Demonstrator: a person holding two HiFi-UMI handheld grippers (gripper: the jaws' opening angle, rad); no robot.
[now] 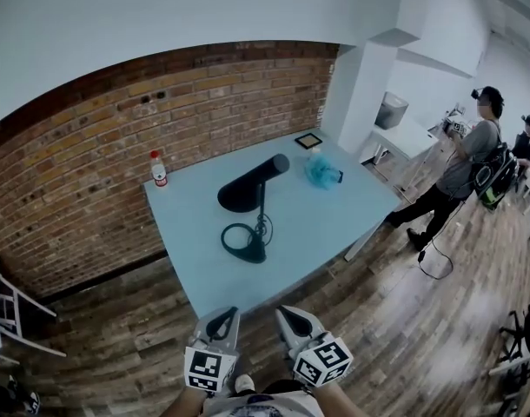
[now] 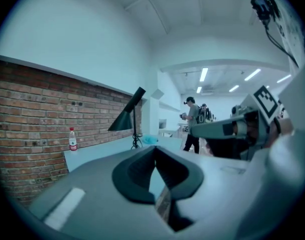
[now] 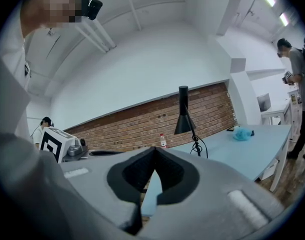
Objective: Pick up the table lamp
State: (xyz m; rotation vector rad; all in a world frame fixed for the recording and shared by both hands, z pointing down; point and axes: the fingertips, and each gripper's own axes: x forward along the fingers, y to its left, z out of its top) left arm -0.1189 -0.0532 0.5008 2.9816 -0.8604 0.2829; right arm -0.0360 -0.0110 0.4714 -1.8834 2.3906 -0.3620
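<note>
A dark table lamp (image 1: 252, 200) stands upright near the middle of a light blue table (image 1: 334, 220), with a cone shade, thin stem and ring base. The lamp (image 2: 130, 118) shows far ahead in the left gripper view, and the lamp (image 3: 186, 119) also rises ahead in the right gripper view. My left gripper (image 1: 221, 317) and right gripper (image 1: 288, 315) are side by side above the wooden floor, short of the table's near edge. Both are shut with nothing between their pads. Neither touches the lamp.
A water bottle (image 1: 159, 168) stands at the table's far left corner by the brick wall (image 1: 91, 146). A crumpled blue bag (image 1: 321, 172) and a small framed square (image 1: 308, 141) lie at the far right. Two people (image 1: 465, 168) stand to the right. A white chair (image 1: 9, 315) sits left.
</note>
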